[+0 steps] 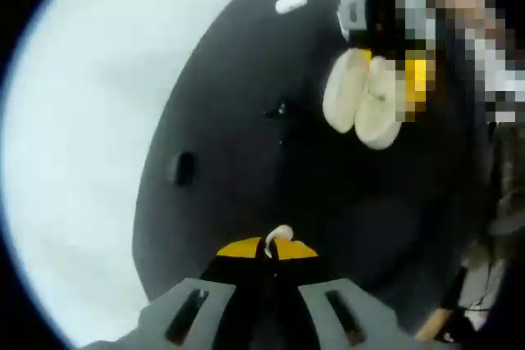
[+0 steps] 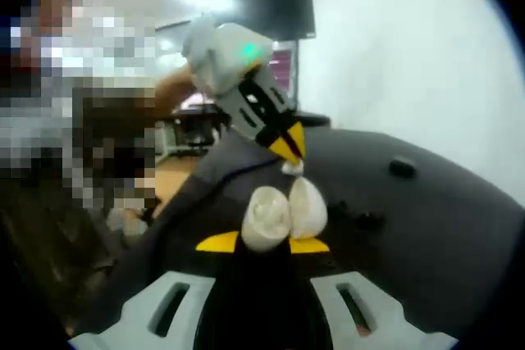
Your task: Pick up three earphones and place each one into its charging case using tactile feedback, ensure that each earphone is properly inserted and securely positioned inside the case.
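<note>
The left hand-held gripper (image 1: 279, 245) pinches a small white earphone (image 1: 280, 234) between its closed yellow tips, above the dark grey desk mat (image 1: 246, 120). The right hand-held gripper (image 2: 264, 243) grips an open, cream-white, clamshell charging case (image 2: 283, 212), its two rounded halves spread apart. In the right gripper view the earphone (image 2: 291, 167) hangs just above the case.

Your left gripper (image 1: 268, 249) is hiding most of the white earphone (image 1: 280, 234) pinched at its tips, your right gripper (image 2: 264, 243) is covering the base of the open charging case (image 2: 283, 209), and blur is leaving the small dark objects (image 1: 184, 167) on the counter (image 1: 246, 104) unidentifiable.
</note>
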The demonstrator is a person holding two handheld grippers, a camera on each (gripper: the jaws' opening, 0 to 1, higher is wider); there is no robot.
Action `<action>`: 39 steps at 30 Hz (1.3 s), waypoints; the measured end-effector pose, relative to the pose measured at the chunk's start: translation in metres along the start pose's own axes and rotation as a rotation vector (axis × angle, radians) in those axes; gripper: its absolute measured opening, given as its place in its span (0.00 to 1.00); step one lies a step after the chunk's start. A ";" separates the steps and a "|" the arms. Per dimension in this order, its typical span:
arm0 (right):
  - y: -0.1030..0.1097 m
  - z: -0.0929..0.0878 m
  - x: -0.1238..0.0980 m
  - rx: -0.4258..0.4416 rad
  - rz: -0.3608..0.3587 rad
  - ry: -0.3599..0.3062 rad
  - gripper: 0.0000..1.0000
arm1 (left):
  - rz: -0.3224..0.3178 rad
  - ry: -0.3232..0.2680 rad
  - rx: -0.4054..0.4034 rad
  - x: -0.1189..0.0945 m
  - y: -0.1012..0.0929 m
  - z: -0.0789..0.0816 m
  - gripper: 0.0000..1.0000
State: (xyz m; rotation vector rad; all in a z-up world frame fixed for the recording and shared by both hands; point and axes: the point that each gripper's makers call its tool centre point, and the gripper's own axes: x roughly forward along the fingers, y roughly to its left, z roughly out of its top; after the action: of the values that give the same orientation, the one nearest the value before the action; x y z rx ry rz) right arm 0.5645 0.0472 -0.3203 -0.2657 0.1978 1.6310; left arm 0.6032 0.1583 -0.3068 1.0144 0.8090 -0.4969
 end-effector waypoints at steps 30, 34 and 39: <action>-0.001 0.001 0.001 0.008 0.002 0.000 0.22 | -0.174 -0.555 0.251 -0.020 0.014 -0.002 0.17; 0.000 0.001 0.000 0.011 0.003 -0.001 0.22 | -0.188 -0.531 0.262 -0.016 0.013 -0.008 0.15; 0.001 0.000 -0.001 0.009 0.003 -0.001 0.22 | -0.353 -0.479 0.135 -0.013 -0.007 -0.017 0.11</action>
State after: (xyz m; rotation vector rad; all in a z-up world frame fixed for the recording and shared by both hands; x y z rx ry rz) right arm 0.5639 0.0462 -0.3196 -0.2580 0.2049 1.6325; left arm 0.5835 0.1704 -0.3053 0.8261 0.5251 -1.0641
